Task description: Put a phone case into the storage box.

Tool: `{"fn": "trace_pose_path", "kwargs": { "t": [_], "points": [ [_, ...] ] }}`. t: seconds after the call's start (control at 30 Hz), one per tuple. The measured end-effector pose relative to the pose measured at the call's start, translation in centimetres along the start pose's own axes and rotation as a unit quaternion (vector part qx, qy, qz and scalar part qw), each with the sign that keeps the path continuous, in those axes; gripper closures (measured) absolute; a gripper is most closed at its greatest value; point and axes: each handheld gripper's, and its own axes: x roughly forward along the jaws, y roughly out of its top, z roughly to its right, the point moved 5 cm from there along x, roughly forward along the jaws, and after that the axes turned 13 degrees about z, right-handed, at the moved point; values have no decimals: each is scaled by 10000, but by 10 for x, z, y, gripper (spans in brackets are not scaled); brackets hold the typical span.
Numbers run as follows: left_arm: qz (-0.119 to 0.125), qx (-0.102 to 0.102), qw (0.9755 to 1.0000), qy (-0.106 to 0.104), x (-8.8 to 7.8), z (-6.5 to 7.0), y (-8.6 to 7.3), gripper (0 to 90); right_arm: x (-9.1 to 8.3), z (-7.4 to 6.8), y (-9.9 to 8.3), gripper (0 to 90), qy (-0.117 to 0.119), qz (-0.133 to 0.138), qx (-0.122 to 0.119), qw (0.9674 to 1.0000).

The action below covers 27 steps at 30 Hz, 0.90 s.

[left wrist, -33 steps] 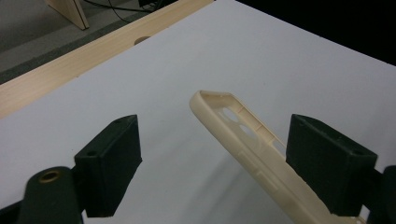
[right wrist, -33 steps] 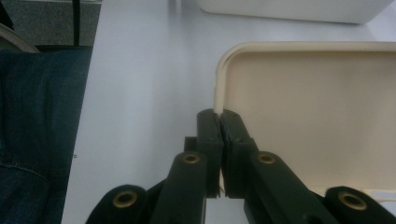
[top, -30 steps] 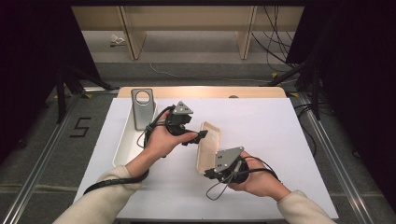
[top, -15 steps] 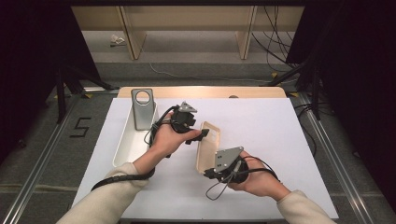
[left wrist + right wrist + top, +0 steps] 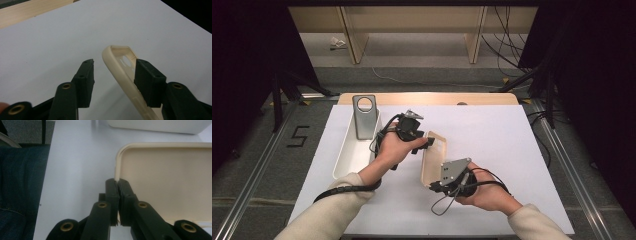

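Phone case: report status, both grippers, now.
Right gripper shut on phone case rim. Left gripper straddling its far end, jaws just been closing, a gap still left. White tray and grey phone alongside, not obstructing.

The phone case [image 5: 433,159] lay mid-bench [image 5: 492,140]; the tray [image 5: 348,155] sat to its left, a plate [image 5: 364,116] standing inside.

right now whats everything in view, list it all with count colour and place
phone case: 1, cream, mid-table, near edge clamped in the right gripper, far rim between the left gripper's jaws
tray: 1, white, left side of table
phone: 1, grey, leaning upright at the tray's far end
table cover: 1, white, over a wooden tabletop
cables: several, black, floor beyond the table
left gripper: 1, black, jaws have just been closing around the case rim
right gripper: 1, black, shut on the case edge
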Motion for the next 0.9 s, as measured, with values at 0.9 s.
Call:
{"fn": "trace_pose_path", "kwargs": {
  "t": [0.9],
  "points": [
    [369, -596, 9974, -155, -3, 21, 11, 811, 11, 3, -10, 884, -29, -255, 4, 9997]
  ]
}}
